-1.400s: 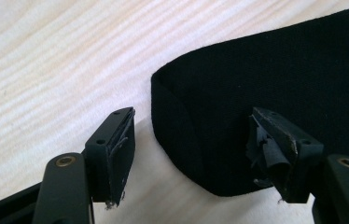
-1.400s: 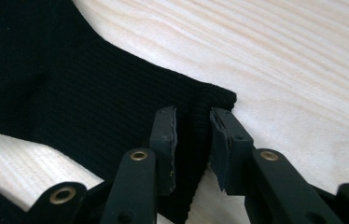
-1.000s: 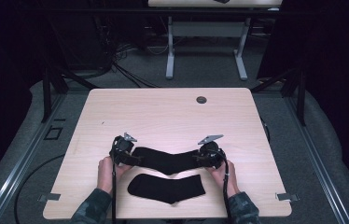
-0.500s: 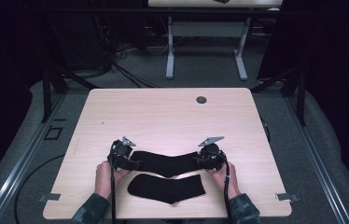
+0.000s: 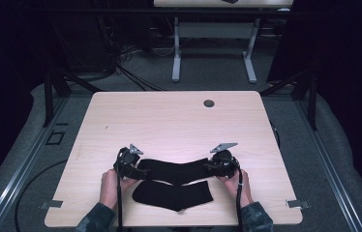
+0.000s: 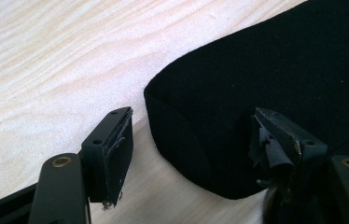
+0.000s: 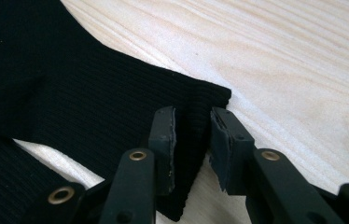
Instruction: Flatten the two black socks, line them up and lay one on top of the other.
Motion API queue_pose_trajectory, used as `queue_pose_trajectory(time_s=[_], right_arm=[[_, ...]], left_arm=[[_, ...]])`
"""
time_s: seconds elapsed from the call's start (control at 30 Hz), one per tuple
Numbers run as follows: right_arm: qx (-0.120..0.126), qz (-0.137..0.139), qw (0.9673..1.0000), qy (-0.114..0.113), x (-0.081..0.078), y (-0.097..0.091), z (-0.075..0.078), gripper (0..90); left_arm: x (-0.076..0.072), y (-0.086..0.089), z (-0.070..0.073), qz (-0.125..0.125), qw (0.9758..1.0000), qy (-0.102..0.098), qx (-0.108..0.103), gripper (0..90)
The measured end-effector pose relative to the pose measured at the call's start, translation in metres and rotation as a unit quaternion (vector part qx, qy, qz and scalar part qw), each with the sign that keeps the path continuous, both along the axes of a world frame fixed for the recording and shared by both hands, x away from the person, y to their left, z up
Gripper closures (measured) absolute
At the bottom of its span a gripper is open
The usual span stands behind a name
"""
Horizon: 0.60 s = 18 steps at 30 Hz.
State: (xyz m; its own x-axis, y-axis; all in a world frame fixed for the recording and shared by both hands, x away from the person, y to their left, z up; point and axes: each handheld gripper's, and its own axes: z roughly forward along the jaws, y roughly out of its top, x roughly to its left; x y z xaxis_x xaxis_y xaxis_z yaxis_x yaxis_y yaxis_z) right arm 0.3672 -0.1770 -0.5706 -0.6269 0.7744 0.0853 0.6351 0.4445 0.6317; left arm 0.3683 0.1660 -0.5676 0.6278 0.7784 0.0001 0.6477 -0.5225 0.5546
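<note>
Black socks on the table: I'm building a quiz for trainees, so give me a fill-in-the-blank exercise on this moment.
1. The number of black socks on the wooden table is ___.
2. The left gripper has its jaws spread ___ around the far sock.
3. The near sock lies ___ of both grippers.
4. The right gripper straddles the far sock's ___.

Missing words: two; open; clear; edge

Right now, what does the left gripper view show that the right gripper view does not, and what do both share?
The left gripper view alone shows the rounded closed end of a black sock, between the left gripper's wide-open jaws. The right gripper view alone shows the sock's straight ribbed cuff edge, the right gripper's jaws straddling its corner with a narrow gap. Both share black sock fabric on the light wooden table.
</note>
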Motion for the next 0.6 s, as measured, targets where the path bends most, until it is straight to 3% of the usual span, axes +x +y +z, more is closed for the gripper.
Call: queue_pose_trajectory(time_s=[0.17, 0.23, 0.33, 0.6], right_arm=[[0.004, 0.001, 1.0, 0.001, 0.0, -0.001, 0.0, 68.2], [0.006, -0.002, 1.0, 0.001, 0.001, -0.001, 0.0, 58.2], [0.034, -0.007, 0.9994, 0.009, 0.001, -0.006, 0.0, 45.0], [0.04, -0.011, 0.9987, -0.03, -0.011, -0.016, 0.016, 16.0]], left_arm=[[-0.001, 0.001, -0.001, -0.002, 1.0, 0.002, -0.01, 27.7], [-0.001, 0.002, 0.0, 0.003, 0.9998, -0.008, -0.019, 22.6], [-0.002, 0.006, 0.005, 0.011, 0.9991, -0.026, -0.032, 16.0], [-0.01, 0.019, 0.024, 0.024, 0.998, -0.053, -0.027, 8.6]])
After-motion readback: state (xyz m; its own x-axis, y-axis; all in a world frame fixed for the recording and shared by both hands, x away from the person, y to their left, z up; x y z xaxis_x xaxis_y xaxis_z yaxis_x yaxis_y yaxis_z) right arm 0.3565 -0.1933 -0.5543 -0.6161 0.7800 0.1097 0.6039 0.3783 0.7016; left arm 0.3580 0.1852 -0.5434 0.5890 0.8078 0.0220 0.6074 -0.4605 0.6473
